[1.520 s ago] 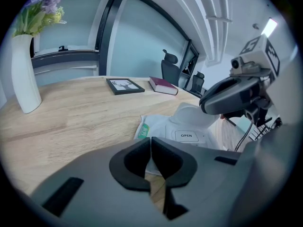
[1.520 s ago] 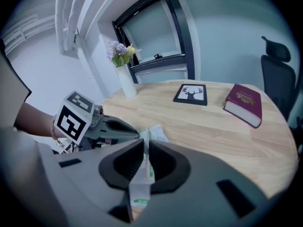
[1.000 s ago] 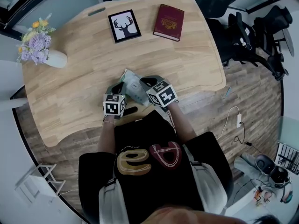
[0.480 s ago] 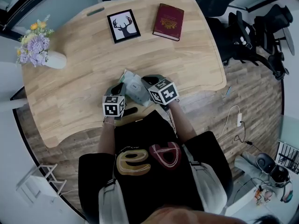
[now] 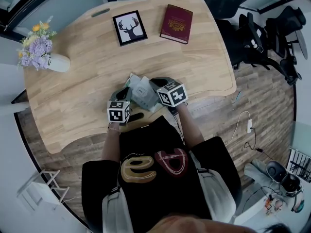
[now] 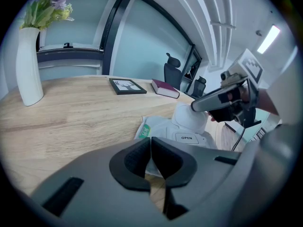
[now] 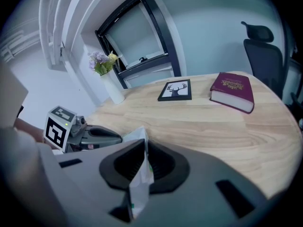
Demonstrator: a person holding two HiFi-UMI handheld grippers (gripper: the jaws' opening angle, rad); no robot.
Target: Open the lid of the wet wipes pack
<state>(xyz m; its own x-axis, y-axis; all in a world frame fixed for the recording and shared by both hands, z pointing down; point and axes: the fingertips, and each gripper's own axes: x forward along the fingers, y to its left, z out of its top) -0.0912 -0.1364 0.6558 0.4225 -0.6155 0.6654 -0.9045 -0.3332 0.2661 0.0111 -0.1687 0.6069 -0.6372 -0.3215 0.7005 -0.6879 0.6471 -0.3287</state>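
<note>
A white wet wipes pack (image 5: 140, 92) lies on the wooden table (image 5: 87, 96) near its front edge, between my two grippers. In the left gripper view the pack (image 6: 163, 129) shows an "OPEN" label (image 6: 186, 137) on its lid. My left gripper (image 6: 150, 150) is shut on the pack's near edge. My right gripper (image 7: 143, 162) is shut on a thin edge of the pack's film (image 7: 140, 174) with green print. That side of the pack is pulled up into a white hump (image 6: 188, 119) under the right gripper's tip (image 6: 196, 106).
A framed deer picture (image 5: 129, 27) and a dark red book (image 5: 176, 23) lie at the table's far side. A white vase of flowers (image 5: 46, 57) stands at the far left. Black office chairs (image 5: 257, 38) stand off the table's right edge.
My right gripper has rolled a little and shifted slightly right, still holding the pack's edge. The left gripper has kept still.
</note>
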